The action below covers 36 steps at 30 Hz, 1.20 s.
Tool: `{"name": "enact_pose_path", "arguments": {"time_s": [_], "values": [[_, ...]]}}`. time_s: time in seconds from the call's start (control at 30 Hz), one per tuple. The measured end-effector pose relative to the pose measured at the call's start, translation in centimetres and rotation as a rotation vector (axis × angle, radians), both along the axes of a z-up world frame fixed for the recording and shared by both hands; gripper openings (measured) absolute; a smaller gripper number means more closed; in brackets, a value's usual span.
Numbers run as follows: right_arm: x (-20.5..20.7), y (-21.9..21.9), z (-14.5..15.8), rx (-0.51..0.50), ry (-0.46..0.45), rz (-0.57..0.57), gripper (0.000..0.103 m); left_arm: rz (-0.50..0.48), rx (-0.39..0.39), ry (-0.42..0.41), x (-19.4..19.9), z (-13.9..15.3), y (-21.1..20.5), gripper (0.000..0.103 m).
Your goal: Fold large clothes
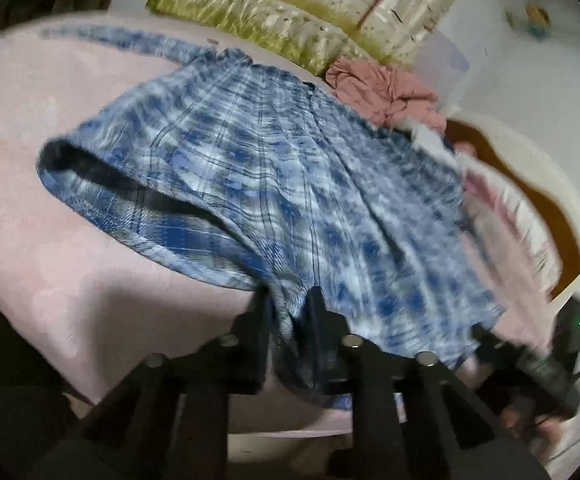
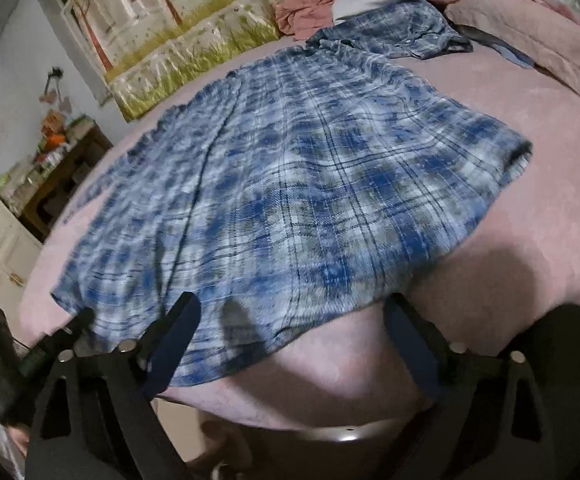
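Your left claw (image 1: 290,300) is pinched nearly shut on the near hem of the blue plaid shirt (image 1: 274,168), which lies spread over the pink bed (image 1: 50,160), running from 6 o'clock up toward 12 in the left wrist view. Your right claw (image 2: 290,320) stands wide, its left finger over the hem and its right finger over bare cover, nothing gripped. In the right wrist view the hem corner sits at 6 o'clock, between those fingers.

The risk, as I judge it: if you lift now, only one corner rises and the shirt will skew and bunch. Close the right claw carelessly and you may catch the bed cover with the cloth, or only one layer. The pile of pink clothes (image 1: 382,92) at 1 o'clock lies close to the collar end and could snag a fold.
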State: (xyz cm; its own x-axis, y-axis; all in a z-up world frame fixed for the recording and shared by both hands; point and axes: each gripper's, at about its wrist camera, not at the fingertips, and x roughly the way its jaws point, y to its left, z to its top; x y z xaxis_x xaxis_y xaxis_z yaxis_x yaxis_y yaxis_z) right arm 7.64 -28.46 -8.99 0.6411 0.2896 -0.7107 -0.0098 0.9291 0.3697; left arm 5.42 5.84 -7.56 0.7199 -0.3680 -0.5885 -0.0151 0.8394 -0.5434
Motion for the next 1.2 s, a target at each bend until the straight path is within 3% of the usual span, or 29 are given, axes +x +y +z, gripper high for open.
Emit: {"name": "enact_pose_path", "arguments": {"time_s": [0.03, 0.07, 0.13, 0.17, 0.23, 0.3, 0.33, 0.4, 0.47, 0.57, 0.7, 0.8, 0.83, 0.9, 0.93, 0.97, 1.0, 1.03, 1.07, 1.13, 1.2], "values": [[0.1, 0.2, 0.2, -0.018, -0.011, 0.002, 0.072, 0.008, -0.025, 0.008, 0.3, -0.2, 0.5, 0.009], [0.3, 0.4, 0.3, -0.036, -0.022, 0.002, 0.043, 0.012, -0.037, 0.005, 0.2, -0.1, 0.7, 0.008], [0.8, 0.2, 0.5, -0.029, -0.031, -0.002, 0.004, 0.026, -0.003, -0.032, -0.3, 0.8, 0.5, 0.008], [0.9, -0.1, 0.7, -0.004, -0.043, -0.008, 0.003, 0.027, 0.044, -0.064, -0.7, 1.6, 0.1, 0.008], [0.0, -0.8, 2.0, 0.017, -0.126, -0.035, 0.003, 0.039, 0.227, -0.173, -2.0, 4.1, -1.5, 0.007], [-0.9, -0.4, 4.3, -0.093, -0.247, -0.047, 0.003, 0.018, 0.362, -0.239, -2.3, 6.0, -2.9, 0.007], [-1.0, 0.0, 5.3, -0.149, -0.29, -0.042, 0.003, 0.009, 0.403, -0.234, -1.9, 6.7, -3.4, 0.007], [0.3, 1.5, 6.8, -0.289, -0.341, -0.003, 0.003, -0.01, 0.443, -0.208, -0.3, 8.5, -4.3, 0.007], [3.1, 2.4, 7.4, -0.384, -0.324, 0.024, 0.003, -0.017, 0.505, -0.194, 2.0, 9.6, -5.1, 0.007], [8.1, 2.1, 7.7, -0.311, -0.252, 0.029, 0.003, 0.001, 0.592, -0.157, 6.4, 9.4, -5.6, 0.007], [13.2, 2.5, 6.1, -0.283, -0.208, 0.031, 0.003, -0.026, 0.533, -0.106, 12.3, 6.6, -4.5, 0.007], [15.3, 2.5, 4.1, -0.275, -0.159, 0.053, 0.004, -0.051, 0.495, -0.121, 14.4, 4.5, -3.8, 0.007], [15.9, 2.0, 3.5, -0.256, -0.142, 0.06, 0.009, -0.064, 0.504, -0.132, 14.7, 3.8, -3.7, 0.007], [16.3, 1.0, 3.1, -0.247, -0.124, 0.045, 0.027, -0.065, 0.489, -0.146, 14.7, 3.1, -3.5, 0.009], [16.1, 0.6, 3.2, -0.255, -0.13, 0.027, 0.041, -0.069, 0.469, -0.149, 14.8, 3.0, -3.2, 0.011], [15.8, 0.1, 3.6, -0.261, -0.151, 0.009, 0.058, -0.071, 0.448, -0.159, 14.5, 3.2, -2.9, 0.022], [15.2, -0.4, 4.1, -0.262, -0.181, -0.007, 0.066, -0.064, 0.434, -0.183, 14.0, 3.6, -2.5, 0.048], [14.6, -1.1, 4.7, -0.26, -0.217, -0.026, 0.078, -0.042, 0.433, -0.218, 13.2, 4.1, -1.9, 0.067], [14.0, -1.6, 5.3, -0.256, -0.247, -0.044, 0.084, -0.015, 0.446, -0.243, 12.6, 4.6, -1.6, 0.098], [12.5, -3.2, 6.3, -0.246, -0.306, -0.077, 0.088, 0.06, 0.484, -0.321, 10.4, 6.0, -0.5, 0.103], [11.5, -4.8, 6.9, -0.261, -0.333, -0.128, 0.093, 0.071, 0.498, -0.333, 9.6, 6.8, 0.5, 0.103]]}}
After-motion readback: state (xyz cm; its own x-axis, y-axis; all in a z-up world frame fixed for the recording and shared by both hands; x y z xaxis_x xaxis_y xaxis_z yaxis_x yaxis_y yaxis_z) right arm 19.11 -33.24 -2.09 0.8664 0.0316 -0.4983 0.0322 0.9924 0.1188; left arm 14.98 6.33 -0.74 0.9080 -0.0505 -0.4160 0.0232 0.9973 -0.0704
